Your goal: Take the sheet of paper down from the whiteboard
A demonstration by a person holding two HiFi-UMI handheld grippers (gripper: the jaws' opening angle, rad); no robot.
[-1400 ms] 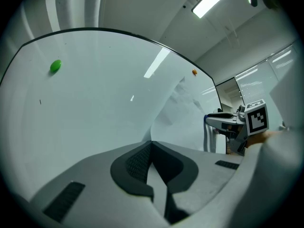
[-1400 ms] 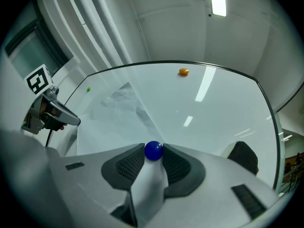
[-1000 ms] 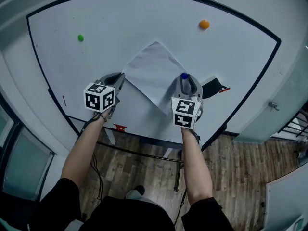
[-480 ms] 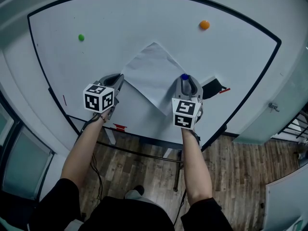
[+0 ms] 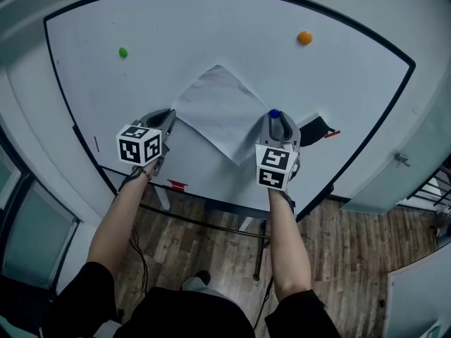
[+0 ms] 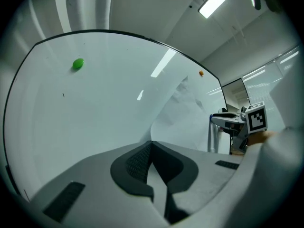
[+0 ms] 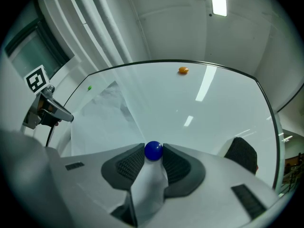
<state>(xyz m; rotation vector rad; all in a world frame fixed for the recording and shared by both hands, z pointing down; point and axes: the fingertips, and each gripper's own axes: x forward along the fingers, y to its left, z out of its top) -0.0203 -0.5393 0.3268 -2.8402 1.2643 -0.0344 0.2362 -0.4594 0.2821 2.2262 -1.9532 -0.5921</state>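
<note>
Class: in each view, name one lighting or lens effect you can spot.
Head view: the straight frame of the whiteboard bows into curves. Left gripper view: ceiling-light streaks glare on the whiteboard; corners go black. Right gripper view: the same streaks and black corners.

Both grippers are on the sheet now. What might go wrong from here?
1. The right gripper has its jaws pinched on the blue magnet, with a corner of the sheet caught alongside. Pulling away may tear or crease it.
2. The left gripper holds only a thin corner edge, which may slip free.
</note>
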